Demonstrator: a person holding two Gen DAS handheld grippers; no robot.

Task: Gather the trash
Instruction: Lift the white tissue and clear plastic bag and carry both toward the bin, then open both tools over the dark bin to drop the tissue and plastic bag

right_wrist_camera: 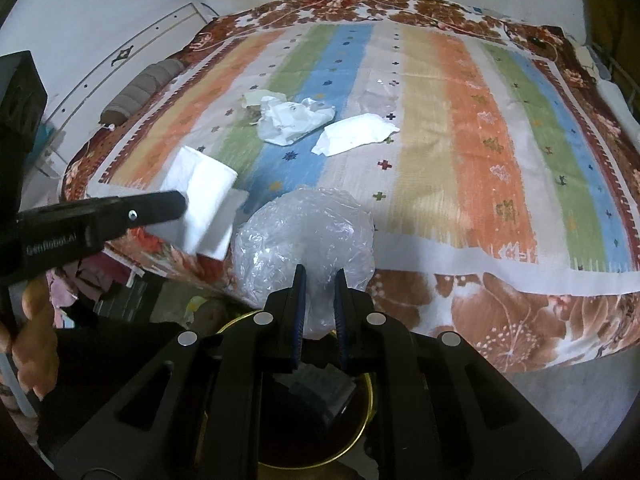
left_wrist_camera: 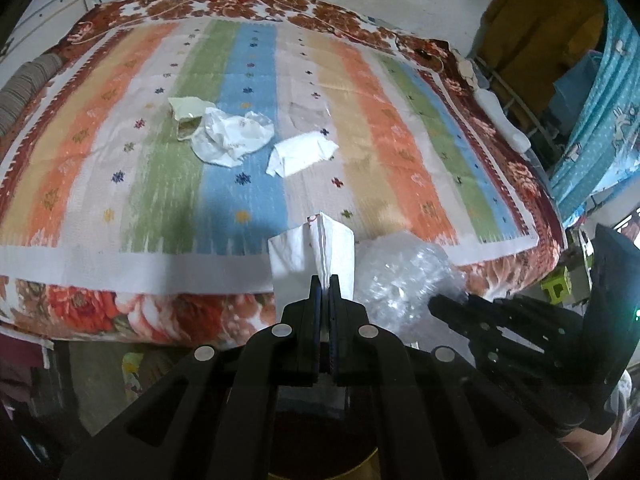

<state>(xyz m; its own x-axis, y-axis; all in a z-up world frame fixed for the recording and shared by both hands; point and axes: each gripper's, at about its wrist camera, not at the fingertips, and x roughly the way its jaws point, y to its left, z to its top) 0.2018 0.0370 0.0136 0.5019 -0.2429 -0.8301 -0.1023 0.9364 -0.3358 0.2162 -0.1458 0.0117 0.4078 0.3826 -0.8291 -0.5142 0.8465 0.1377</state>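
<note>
A folded white tissue (left_wrist_camera: 312,256) is pinched by its lower edge between the pressed-together jaws of the left gripper (left_wrist_camera: 325,280), and stands up and away from the fingertips, its long axis running forward along the fingers with a pointed fold at the far end. Just to the right of it, a crumpled ball of clear plastic wrap (right_wrist_camera: 308,236) is clamped between the narrowly parted jaws of the right gripper (right_wrist_camera: 320,276); it bulges roundly beyond the tips, with no clear long axis. The two held pieces sit close side by side, and from the right wrist view the left gripper reaches in from the left with the tissue (right_wrist_camera: 204,200) slanting up past its tip. Directly beneath the right gripper's fingers lies a dark round bin with a gold rim (right_wrist_camera: 360,432), holding some dark contents that cannot be made out. Ahead of both grippers spreads a bed under a striped cloth (left_wrist_camera: 380,140) of orange, green, blue and cream bands, edged by a brown floral blanket (left_wrist_camera: 100,304). Farther ahead on the stripes, well apart from the grippers, lie more scraps: a crumpled white paper wad (left_wrist_camera: 230,136), a cream torn packet (left_wrist_camera: 186,114) touching its left side, and a flat white wrapper (left_wrist_camera: 300,154) just to its right, long axis running left to right. A person's fingers (right_wrist_camera: 36,344) grip the left gripper's handle at the left edge.
</note>
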